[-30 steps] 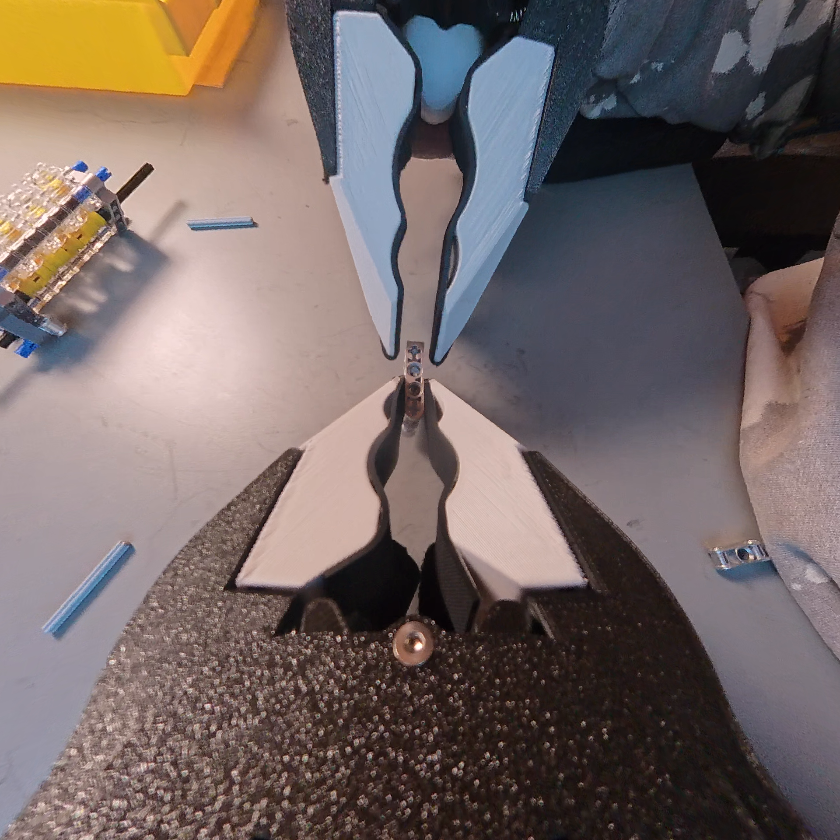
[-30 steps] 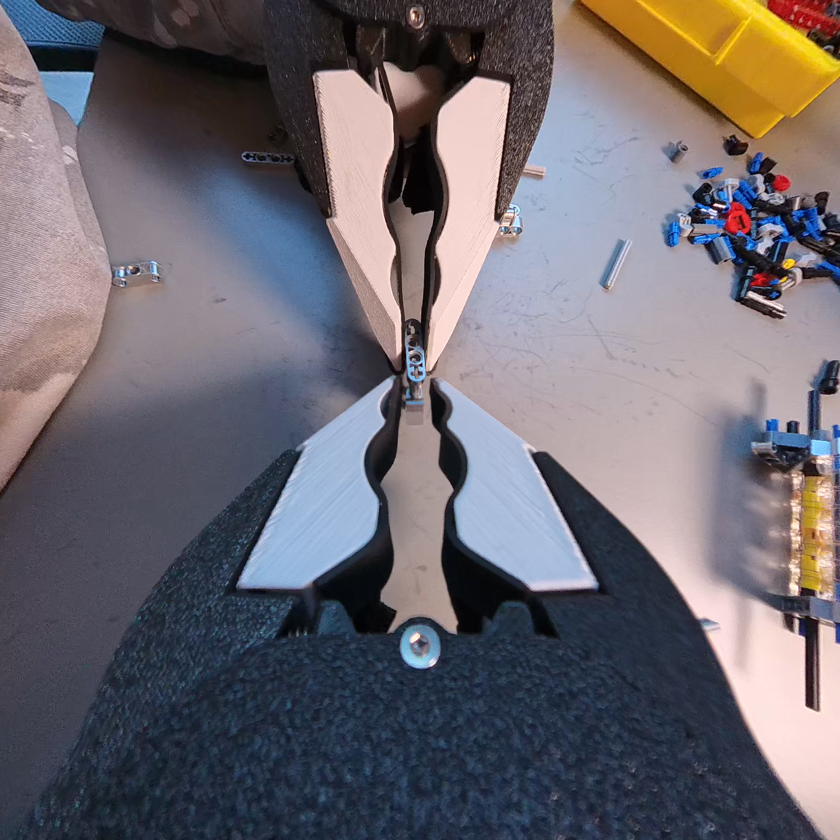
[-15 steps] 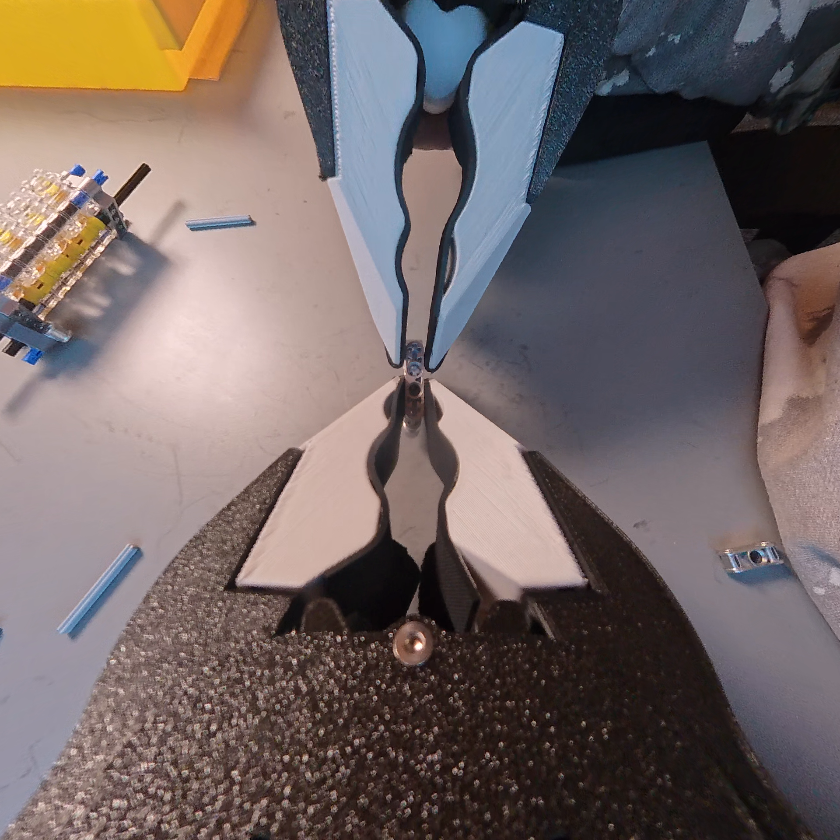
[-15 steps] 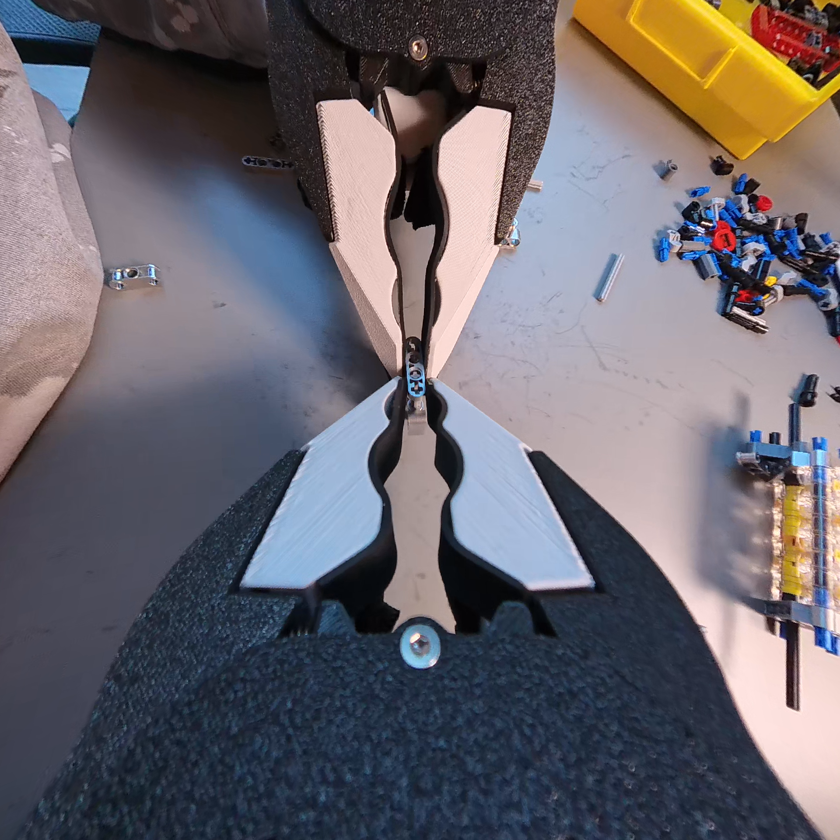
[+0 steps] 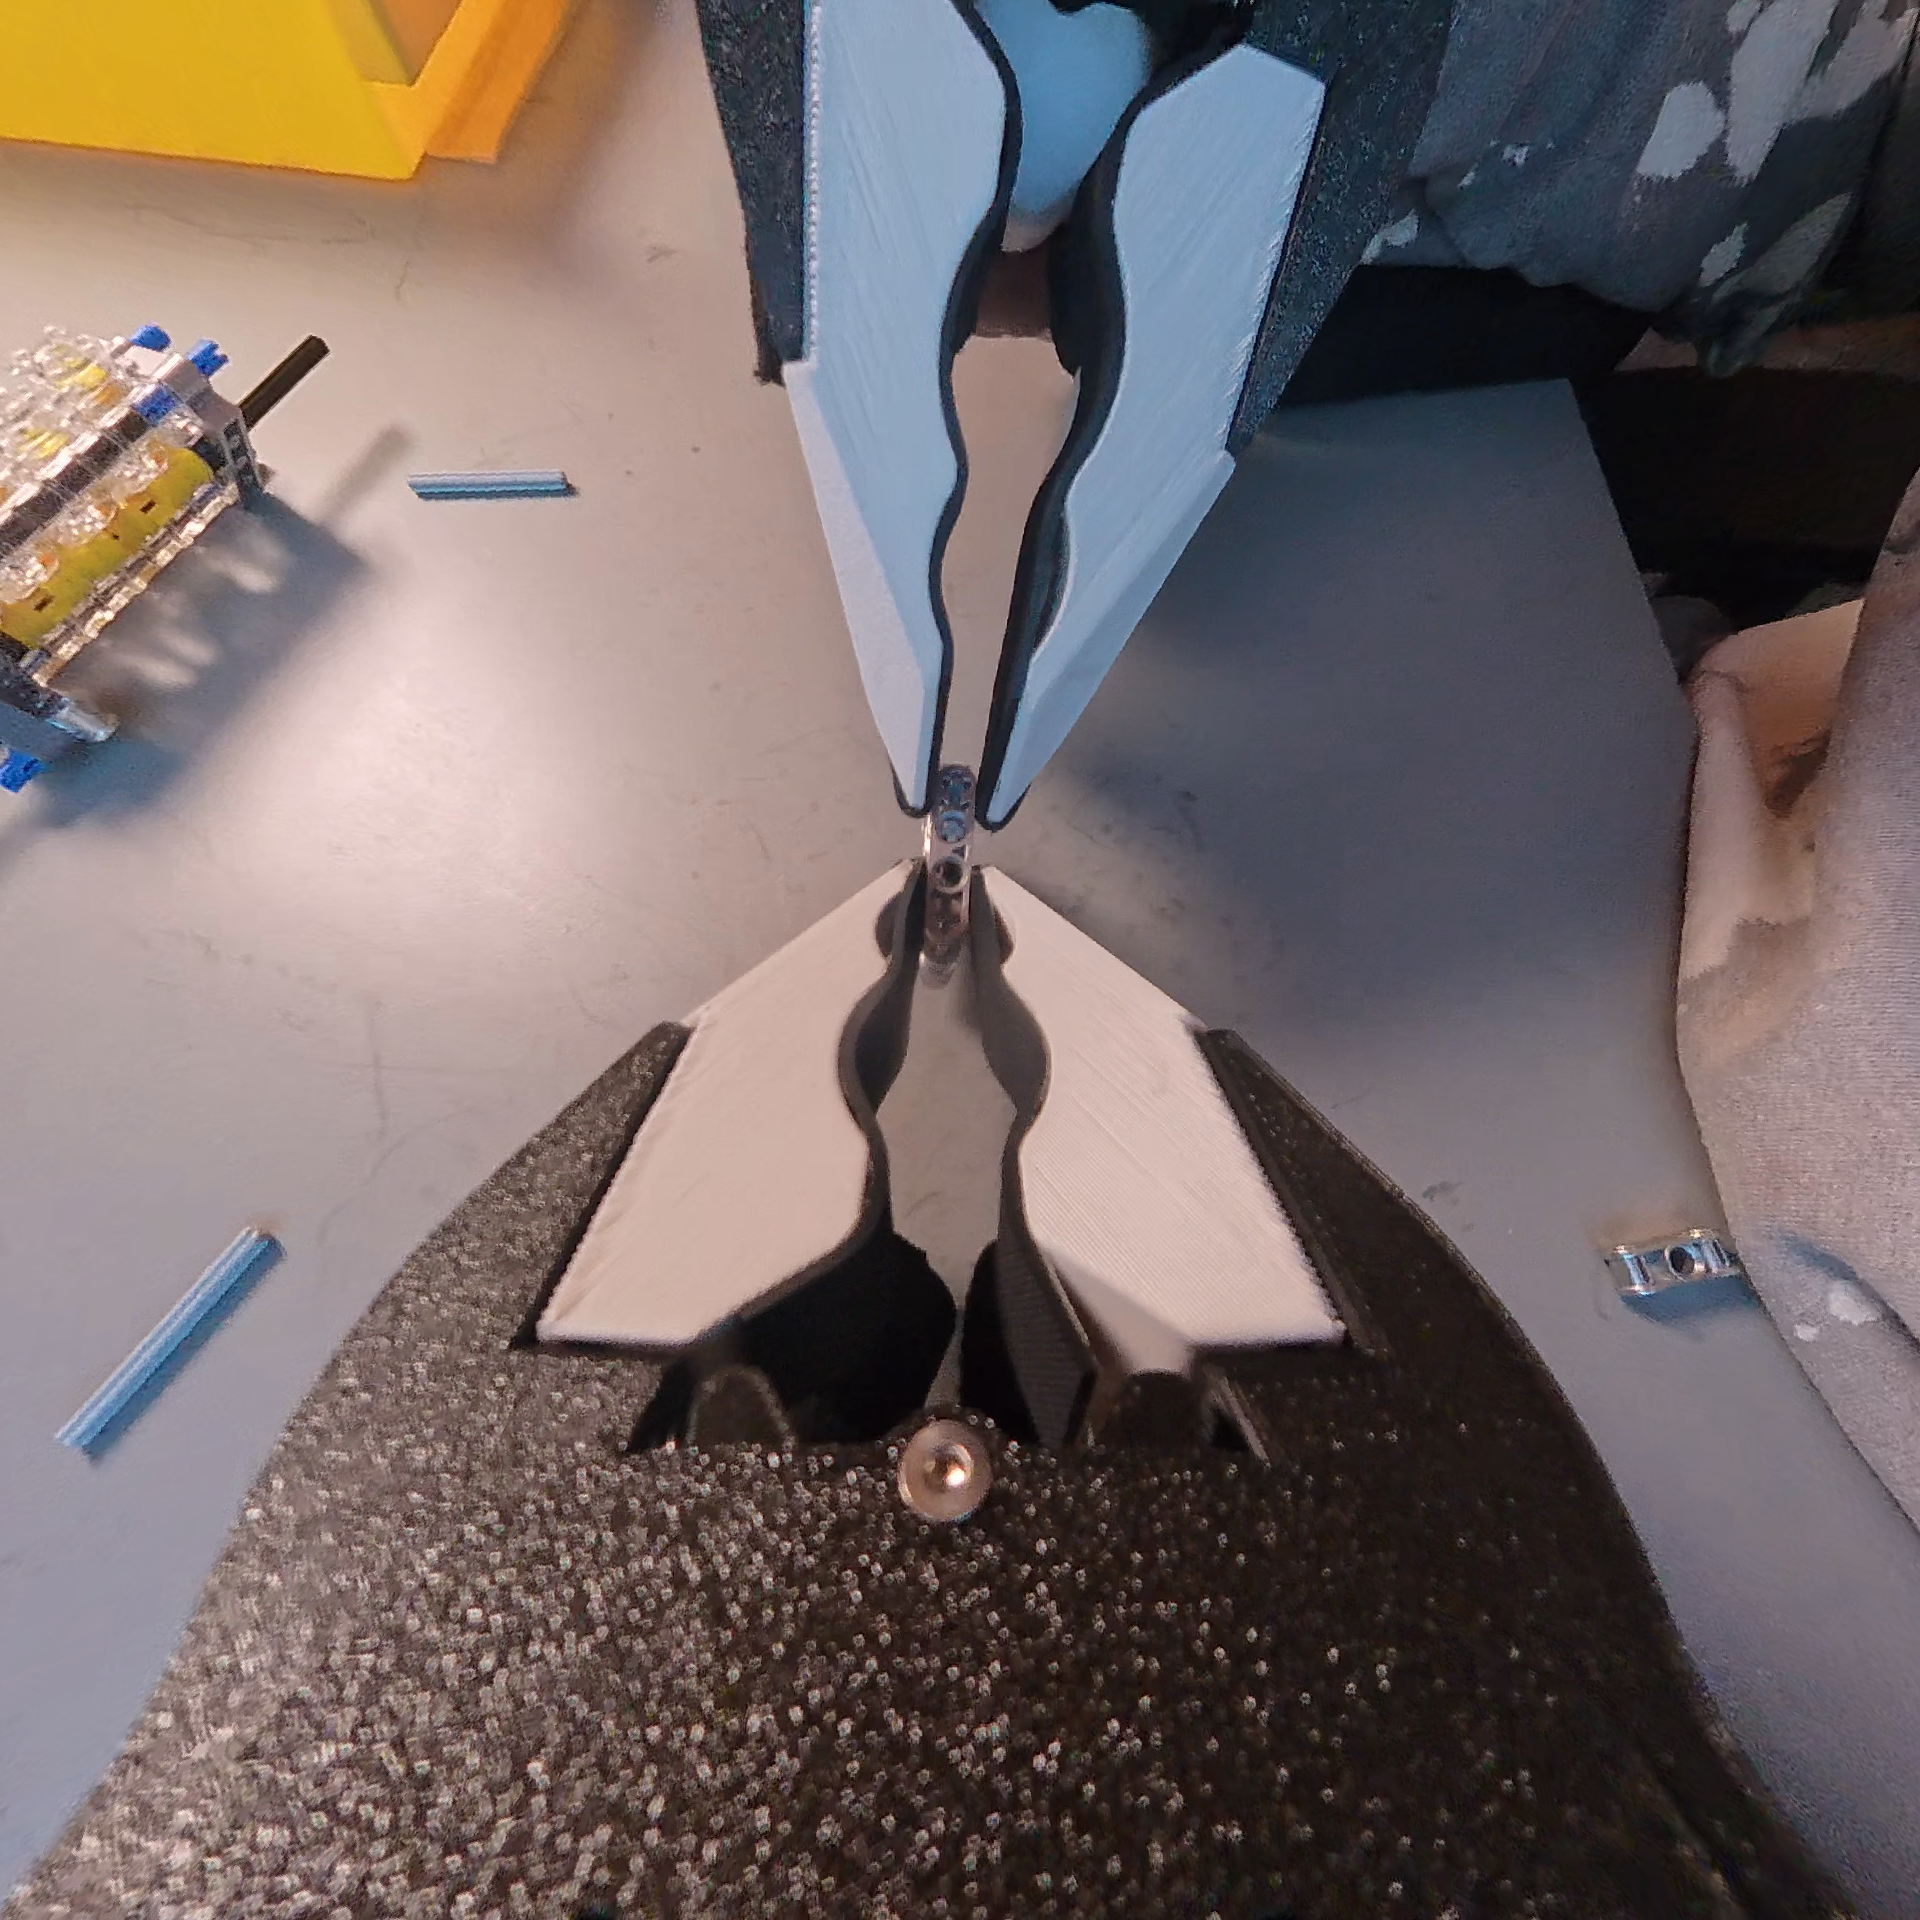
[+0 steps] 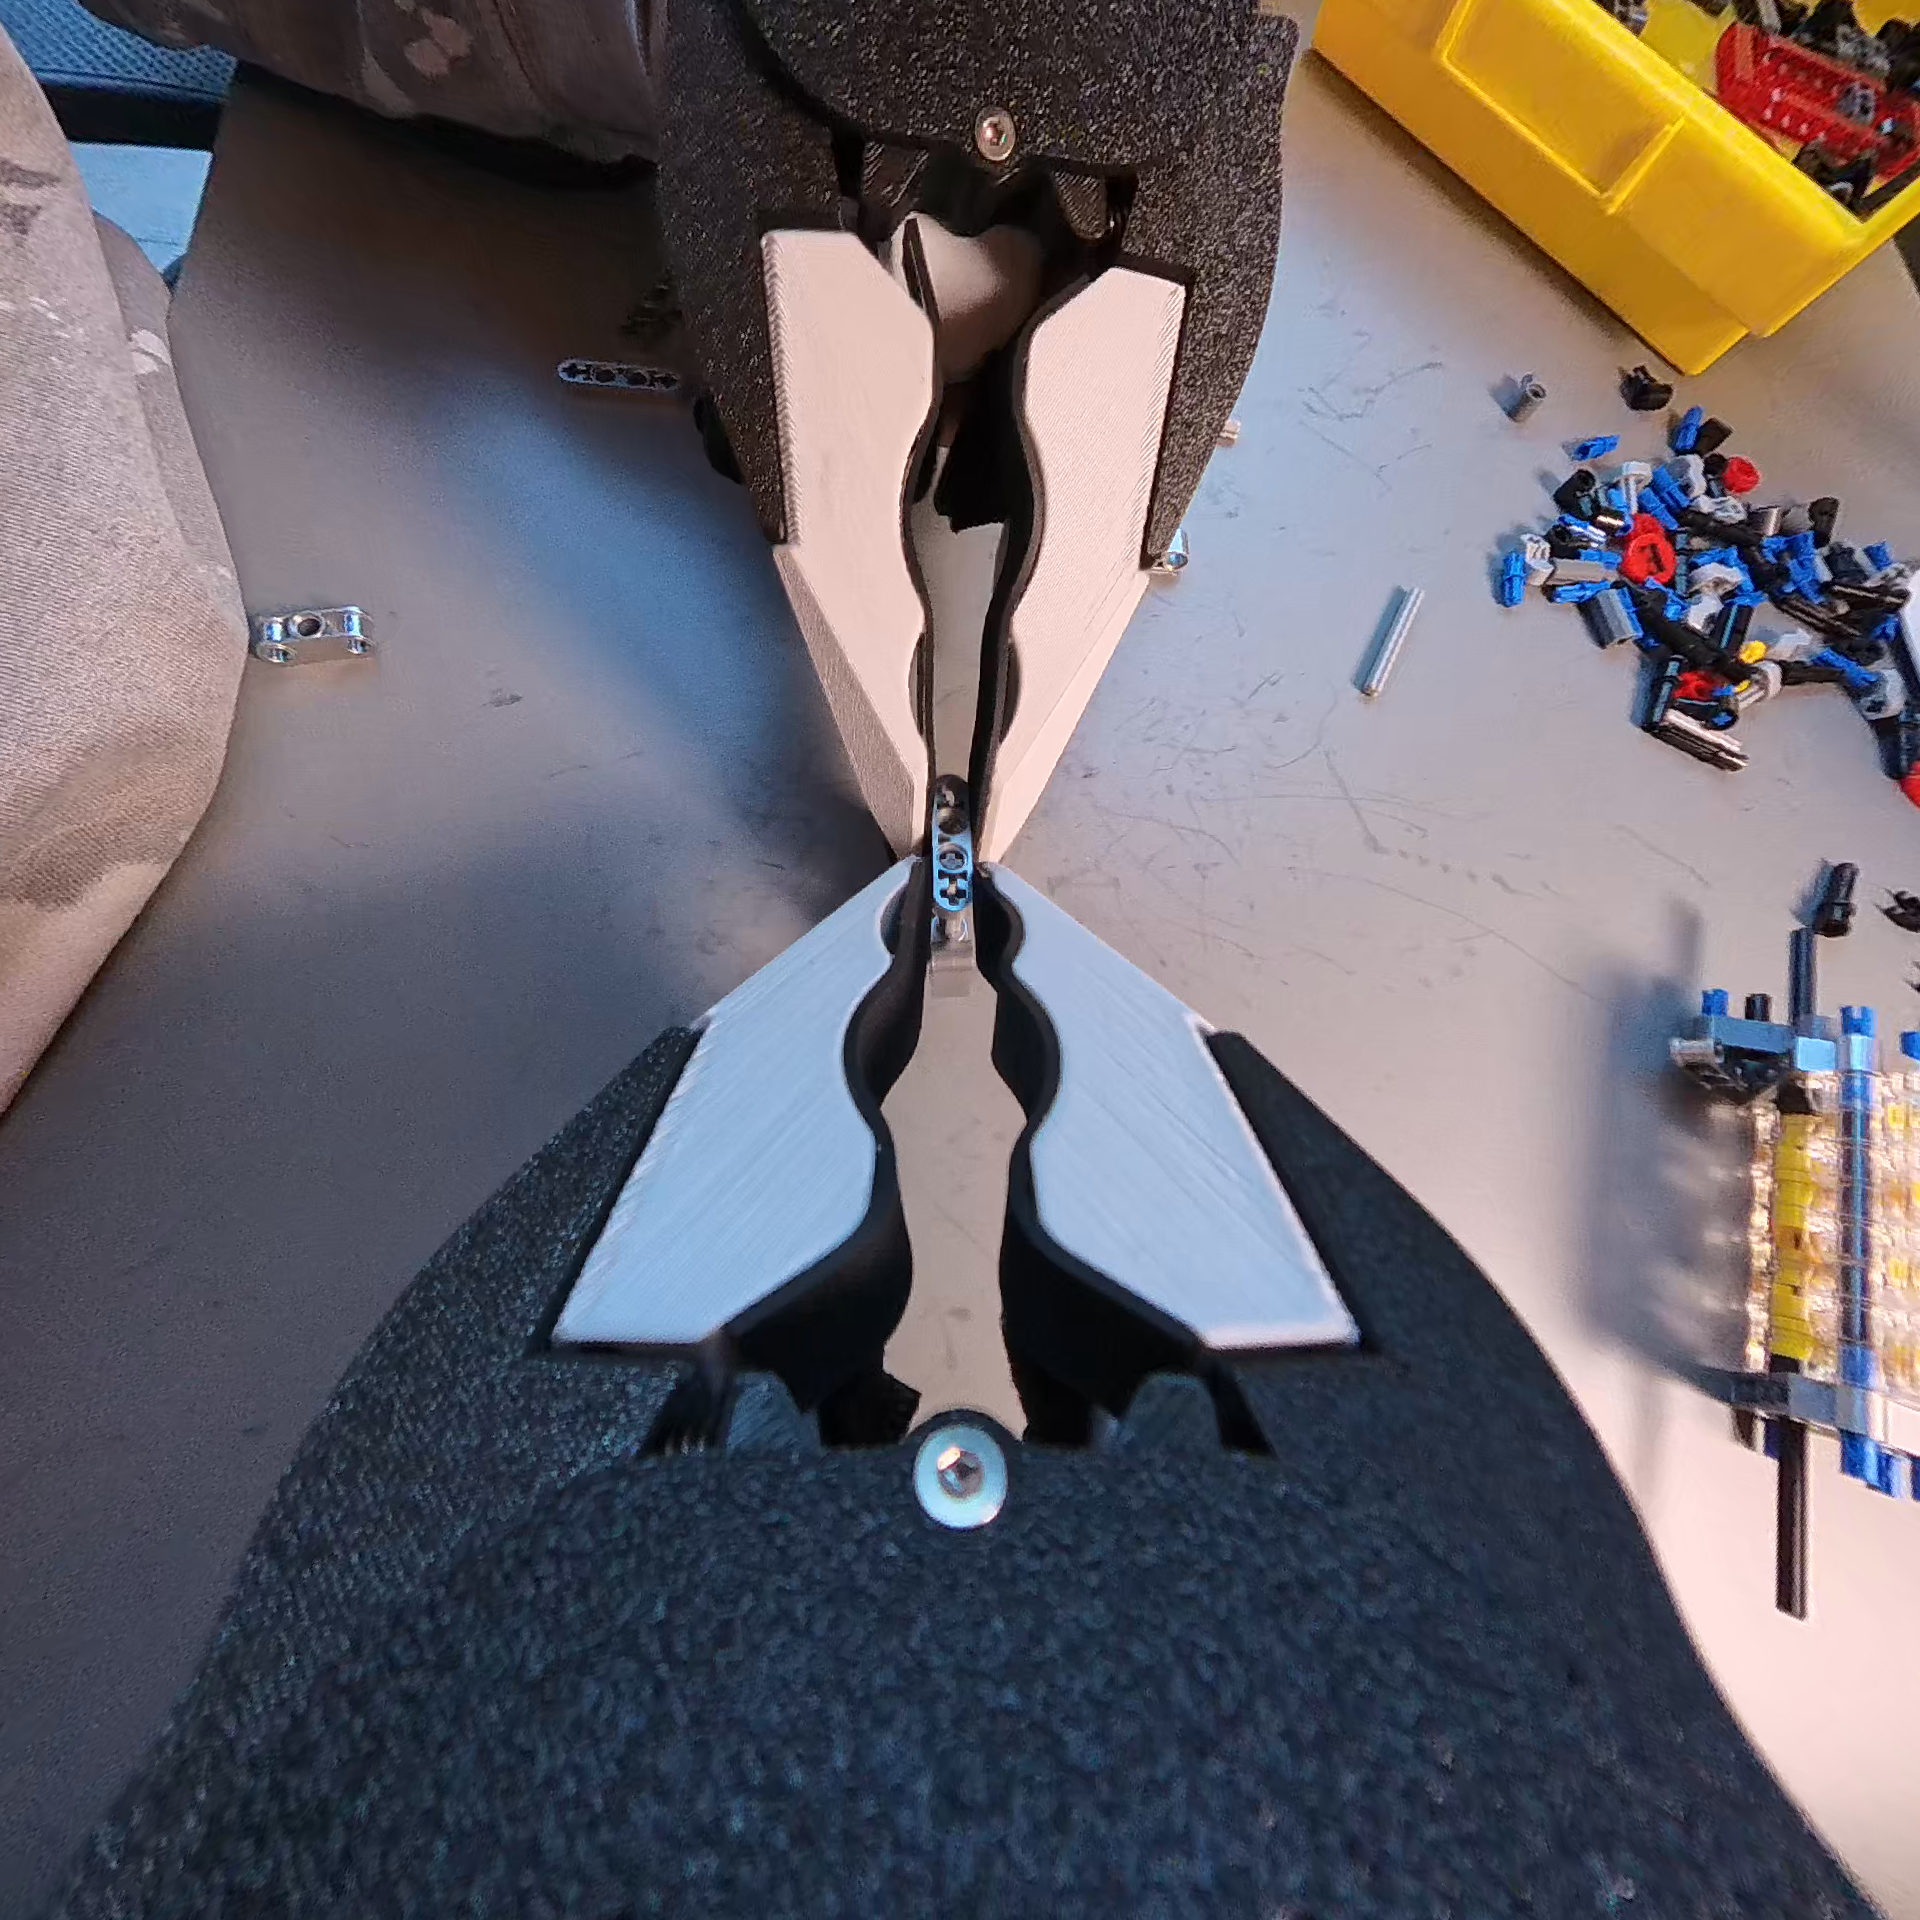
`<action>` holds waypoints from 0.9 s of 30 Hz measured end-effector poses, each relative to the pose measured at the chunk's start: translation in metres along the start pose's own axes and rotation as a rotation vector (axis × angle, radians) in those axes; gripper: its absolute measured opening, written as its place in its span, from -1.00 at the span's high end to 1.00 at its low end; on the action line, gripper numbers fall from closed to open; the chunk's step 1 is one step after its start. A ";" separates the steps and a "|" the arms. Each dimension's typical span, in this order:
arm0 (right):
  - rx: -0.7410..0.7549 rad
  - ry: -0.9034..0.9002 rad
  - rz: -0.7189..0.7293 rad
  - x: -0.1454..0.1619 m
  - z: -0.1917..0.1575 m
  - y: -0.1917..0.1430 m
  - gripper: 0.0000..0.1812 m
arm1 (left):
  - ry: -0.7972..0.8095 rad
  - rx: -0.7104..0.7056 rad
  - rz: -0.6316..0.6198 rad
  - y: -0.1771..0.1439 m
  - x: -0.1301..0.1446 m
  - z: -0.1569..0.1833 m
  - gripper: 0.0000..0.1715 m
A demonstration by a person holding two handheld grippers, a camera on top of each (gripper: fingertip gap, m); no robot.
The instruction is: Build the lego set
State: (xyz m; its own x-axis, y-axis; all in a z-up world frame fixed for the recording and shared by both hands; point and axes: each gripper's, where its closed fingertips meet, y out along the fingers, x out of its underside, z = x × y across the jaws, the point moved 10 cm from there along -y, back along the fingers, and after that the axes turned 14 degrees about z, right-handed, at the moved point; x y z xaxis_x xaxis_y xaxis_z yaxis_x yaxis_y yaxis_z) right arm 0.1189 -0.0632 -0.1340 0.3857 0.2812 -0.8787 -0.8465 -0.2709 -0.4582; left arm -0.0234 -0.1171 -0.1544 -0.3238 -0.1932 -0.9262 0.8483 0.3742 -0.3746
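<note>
left gripper (image 5: 948,883): tips nearly closed, pinching the near end of a thin grey holed beam (image 5: 951,842), up off the table (image 5: 416,935)
right gripper (image 6: 951,883): same deal from the other side, jaws squeezed onto the opposite end of that beam
how they meet: nose to nose, tips almost touching, beam bridging the tiny gap, edge-on to both cameras
extra bit: small grey stub (image 6: 951,961) just behind the right tips, in line with the beam; attached or not, can't tell
beam location: mid-air between the two grippers, roughly over the middle of the table
clear-and-yellow block build (image 5: 94,499): lying on the table off to the side, black axle poking out, well apart from both grippers
blue rods: one (image 5: 488,483) near the build, another (image 5: 166,1340) closer in, both loose on the table
silver connector (image 5: 1673,1262): lying flat, just beside a bunched grey cloth (image 5: 1818,1039)
parts pile (image 6: 1714,582): blue, black, grey and red bits heaped near a yellow bin (image 6: 1558,156)
stragglers: short grey rod (image 6: 1387,639) beside the pile, spare holed beam (image 6: 618,374) behind the left gripper
</note>
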 end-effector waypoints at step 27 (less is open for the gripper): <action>0.069 0.002 0.014 0.009 0.004 -0.010 1.00 | 0.114 -0.053 -0.018 -0.009 -0.015 -0.003 0.94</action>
State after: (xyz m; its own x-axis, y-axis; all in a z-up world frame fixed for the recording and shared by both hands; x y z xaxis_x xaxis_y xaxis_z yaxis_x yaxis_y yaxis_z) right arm 0.1296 -0.0543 -0.1372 0.3744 0.2759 -0.8853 -0.8751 -0.2108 -0.4357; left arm -0.0273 -0.1147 -0.1372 -0.3867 -0.0969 -0.9171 0.8195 0.4201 -0.3899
